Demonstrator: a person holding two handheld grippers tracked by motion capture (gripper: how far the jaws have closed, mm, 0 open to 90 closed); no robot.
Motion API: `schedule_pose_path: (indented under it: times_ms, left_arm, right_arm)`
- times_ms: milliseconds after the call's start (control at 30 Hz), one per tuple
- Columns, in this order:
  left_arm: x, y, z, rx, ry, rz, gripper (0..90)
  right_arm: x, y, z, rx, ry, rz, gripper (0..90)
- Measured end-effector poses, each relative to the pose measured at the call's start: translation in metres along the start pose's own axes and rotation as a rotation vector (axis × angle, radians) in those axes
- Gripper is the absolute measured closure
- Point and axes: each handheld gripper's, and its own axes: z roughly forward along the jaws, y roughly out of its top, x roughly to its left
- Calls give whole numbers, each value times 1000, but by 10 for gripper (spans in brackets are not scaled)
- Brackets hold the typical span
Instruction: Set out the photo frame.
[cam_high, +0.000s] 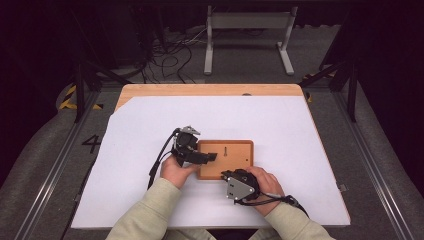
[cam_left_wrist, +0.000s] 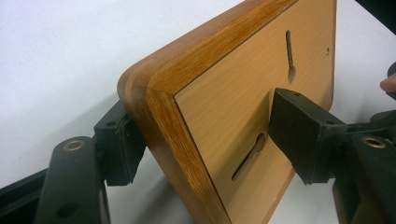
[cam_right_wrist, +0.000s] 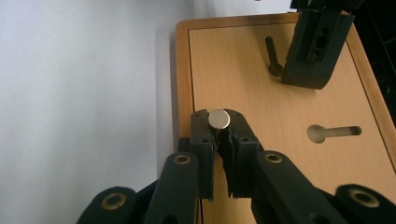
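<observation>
The small silver metal disc (cam_right_wrist: 219, 119) clenched in the right tongs (cam_right_wrist: 219, 122) could slip, and the rounded rectangular wooden board (cam_left_wrist: 261, 100) gripped by the left tongs (cam_left_wrist: 205, 135) might tip

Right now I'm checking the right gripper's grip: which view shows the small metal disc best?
The right gripper view: the metal disc sits close up, pinched between the right gripper's jaws. In the high view it's too small to make out.

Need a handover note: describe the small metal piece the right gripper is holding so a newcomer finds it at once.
Start at the white sheet covering the table, then the wooden board lying at its middle. Over the board's near edge, the right gripper pinches a small silver disc between its black jaws. It is the lone shiny round piece; the board's other marks are dark keyhole slots.
</observation>
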Motion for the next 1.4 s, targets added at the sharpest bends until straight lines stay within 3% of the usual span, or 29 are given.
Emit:
schedule_pose_path:
  times_ms: [400, 433, 567, 600, 633, 733, 767, 1133, 1400]
  left_arm:
    - [-2, -2, -6, -9, -2, 31, 336]
    - [-2, -2, -6, -13, -3, 35, 341]
    - [-3, -4, -10, -17, -5, 51, 360]
    - [-3, -4, -10, -16, -5, 63, 371]
    - [-5, -5, -12, -22, -5, 76, 376]
    - [-5, -6, -14, -22, -6, 100, 386]
    - [-6, -7, -16, -25, -8, 116, 394]
    - [-8, -11, -22, -37, -16, 165, 440]
    - [-13, -15, -30, -54, -23, 234, 486]
  right_arm:
    - [-1, 1, -1, 1, 15, -3, 818]
    - [2, 1, 0, -8, 9, 37, 815]
    - [2, 2, -1, -10, 12, 34, 807]
    - [1, 1, -2, 0, 37, 0, 804]
    - [0, 2, -2, -3, 40, -6, 802]
    - [1, 2, -3, -1, 41, 1, 797]
    - [3, 3, -3, -12, 23, 36, 792]
    - [4, 4, -6, -15, 42, 37, 763]
    - [8, 4, -9, -5, 54, 33, 738]
